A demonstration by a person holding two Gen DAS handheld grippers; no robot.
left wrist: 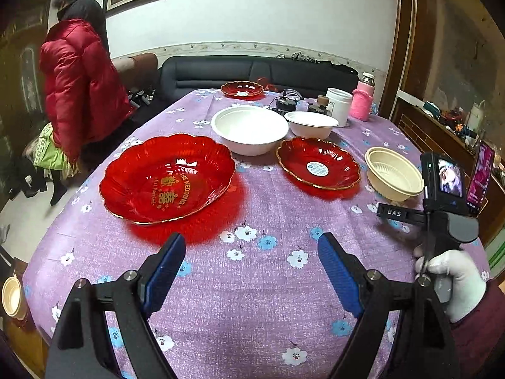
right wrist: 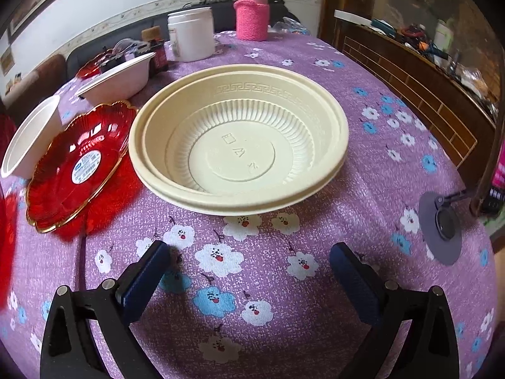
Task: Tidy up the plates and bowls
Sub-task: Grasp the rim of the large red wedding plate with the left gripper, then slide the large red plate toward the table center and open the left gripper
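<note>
On the purple flowered tablecloth [left wrist: 252, 284] lie a large red plate [left wrist: 167, 178] with gold lettering, a smaller red plate [left wrist: 318, 164] with a sticker, and a third red plate [left wrist: 242, 90] at the far end. Two white bowls [left wrist: 249, 128] [left wrist: 311, 122] stand behind them. A cream bowl [right wrist: 238, 139], apparently two nested, sits just ahead of my right gripper [right wrist: 249, 252], which is open and empty. My left gripper [left wrist: 252, 246] is open with nothing in it, just in front of the large red plate. The small red plate [right wrist: 80, 164] lies left of the cream bowl.
A white jar [right wrist: 191, 34], a pink-sleeved flask [right wrist: 252, 15] and small dark bottles [right wrist: 157, 52] crowd the far end. A person in a red jacket [left wrist: 79, 88] stands left of the table. A phone on a stand [left wrist: 481, 173] is at the right edge. A dark sofa [left wrist: 252, 72] is behind.
</note>
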